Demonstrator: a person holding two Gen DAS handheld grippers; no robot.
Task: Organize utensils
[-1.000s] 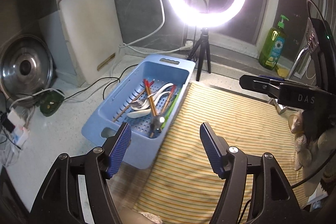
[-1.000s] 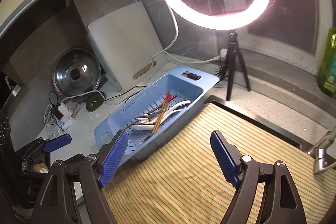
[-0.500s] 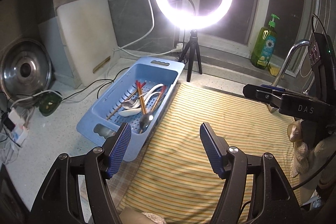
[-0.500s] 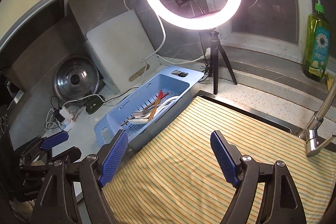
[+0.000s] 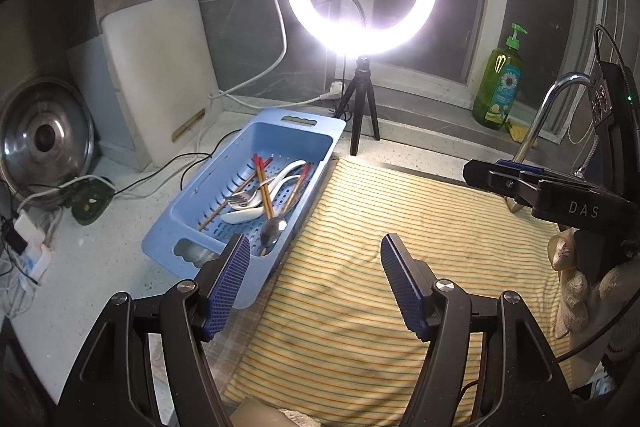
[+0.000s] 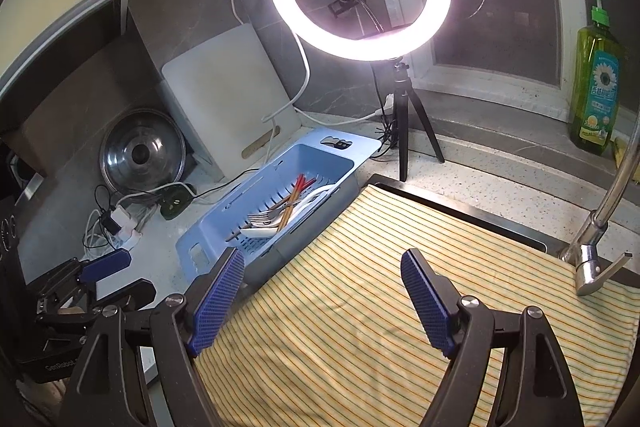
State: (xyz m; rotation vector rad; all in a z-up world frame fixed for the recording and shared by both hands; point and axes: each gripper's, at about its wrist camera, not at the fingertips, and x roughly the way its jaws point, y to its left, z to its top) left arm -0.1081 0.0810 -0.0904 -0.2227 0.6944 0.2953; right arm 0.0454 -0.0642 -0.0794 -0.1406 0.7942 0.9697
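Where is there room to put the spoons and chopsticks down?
The striped cloth is bare, from the blue basket across to the faucet. A strip of counter between the basket and the cutting board is partly free, with cables across it. It is crowded by the pot lid and chargers. Both hand-held grippers are open.

A home kitchen: faucet [image 6: 612,203], dish soap [image 6: 596,87], cutting board [image 5: 160,67].
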